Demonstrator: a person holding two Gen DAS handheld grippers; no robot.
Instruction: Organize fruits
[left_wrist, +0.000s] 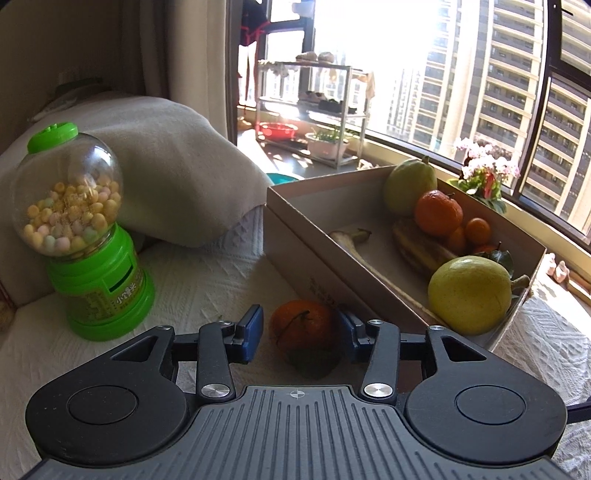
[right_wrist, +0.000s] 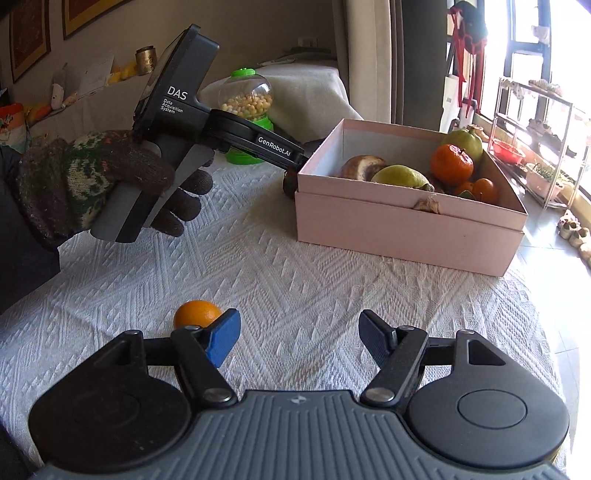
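Most of the fruit looks sorted already, with two pieces left out on the white-clothed worktop (right_wrist: 295, 266). Nearest, the right claw (right_wrist: 297, 338) hangs wide and empty over bare cloth, and a small orange (right_wrist: 197, 313) sits just beside its left finger, outside the gap, toward the near-left part of the worktop. There is plenty of open cloth between that orange and the pink box (right_wrist: 406, 225), so I'd judge carrying it across to be easy. Farther on, the left claw (left_wrist: 301, 334) brackets a tangerine (left_wrist: 304, 332) that rests tight against the box's near wall; its blue pads (left_wrist: 251, 332) stand close on either side, but I cannot tell whether they are pressing the fruit yet. That spot is cramped: the box wall crowds the claw's right finger, so lifting straight up seems the safest way out. Inside the box lie a yellow pear (left_wrist: 471, 293), a banana (left_wrist: 421, 251), several oranges (left_wrist: 439, 213) and a green pear (left_wrist: 410, 188), with free floor left at the end nearer the green candy dispenser (left_wrist: 88, 236). Beyond the box the worktop edge drops off toward the window.
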